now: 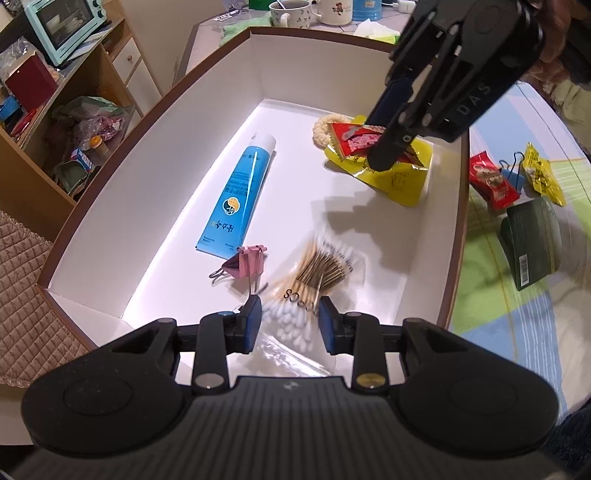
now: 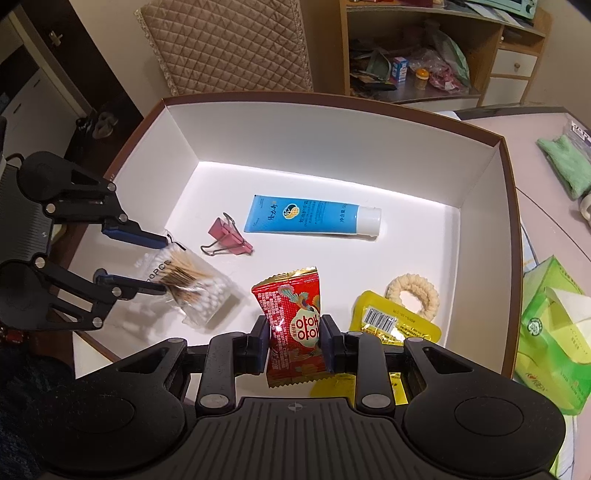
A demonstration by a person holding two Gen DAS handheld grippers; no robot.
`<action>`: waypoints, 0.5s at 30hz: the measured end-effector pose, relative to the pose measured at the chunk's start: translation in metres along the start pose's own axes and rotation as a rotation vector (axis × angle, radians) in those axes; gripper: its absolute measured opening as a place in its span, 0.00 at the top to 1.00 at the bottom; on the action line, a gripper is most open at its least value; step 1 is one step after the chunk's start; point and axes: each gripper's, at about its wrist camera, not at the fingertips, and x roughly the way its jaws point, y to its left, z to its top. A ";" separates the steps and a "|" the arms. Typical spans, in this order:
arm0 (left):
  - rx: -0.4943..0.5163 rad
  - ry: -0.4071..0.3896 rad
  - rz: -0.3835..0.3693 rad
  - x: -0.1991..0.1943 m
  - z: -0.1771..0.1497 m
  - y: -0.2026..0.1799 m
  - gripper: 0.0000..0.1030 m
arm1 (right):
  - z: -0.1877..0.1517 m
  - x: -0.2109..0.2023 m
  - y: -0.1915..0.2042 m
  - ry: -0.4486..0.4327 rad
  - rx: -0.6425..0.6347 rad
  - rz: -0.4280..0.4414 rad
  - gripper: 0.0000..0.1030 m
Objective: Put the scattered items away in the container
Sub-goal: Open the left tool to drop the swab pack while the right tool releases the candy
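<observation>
A white box with a brown rim [image 1: 207, 110] [image 2: 332, 140] holds a blue tube [image 1: 240, 195] [image 2: 314, 219], a pink binder clip [image 1: 245, 264] [image 2: 229, 236], a cream hair tie [image 2: 413, 293] and a yellow packet [image 1: 399, 177] [image 2: 391, 321]. My right gripper [image 2: 293, 332] [image 1: 384, 155] is shut on a red snack packet [image 2: 295, 317] [image 1: 354, 142], low over the yellow packet. My left gripper [image 1: 290, 321] [image 2: 164, 264] stands open just above the box floor. A blurred clear bag of cotton swabs [image 1: 314, 280] [image 2: 192, 288] is at its fingertips.
Right of the box, a striped mat carries a second red packet [image 1: 491, 181], a blue binder clip [image 1: 511, 173], another yellow packet [image 1: 543, 173] and a dark green carton [image 1: 528, 243]. Mugs [image 1: 291, 13] stand behind the box. A green tissue pack [image 2: 550, 332] is beside it.
</observation>
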 end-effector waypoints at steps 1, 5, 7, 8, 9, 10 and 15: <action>0.004 0.002 0.000 0.001 0.000 0.000 0.74 | 0.001 0.001 -0.001 0.002 -0.004 0.001 0.73; 0.018 0.004 0.013 0.002 0.002 0.000 0.67 | 0.003 0.007 -0.002 0.006 -0.029 0.007 0.54; 0.019 0.002 0.029 0.002 0.002 0.000 0.55 | 0.002 0.007 0.001 -0.021 -0.046 -0.020 0.00; 0.018 -0.001 0.035 0.001 0.002 0.001 0.48 | 0.001 0.006 0.002 -0.045 -0.053 -0.040 0.00; 0.018 -0.004 0.041 0.000 0.002 0.001 0.46 | 0.001 0.004 0.003 -0.068 -0.064 -0.029 0.00; 0.018 -0.007 0.046 -0.001 0.002 0.002 0.46 | 0.000 0.004 0.004 -0.069 -0.065 -0.028 0.00; 0.019 -0.003 0.053 -0.003 0.002 0.003 0.45 | -0.001 -0.001 0.005 -0.075 -0.069 -0.024 0.00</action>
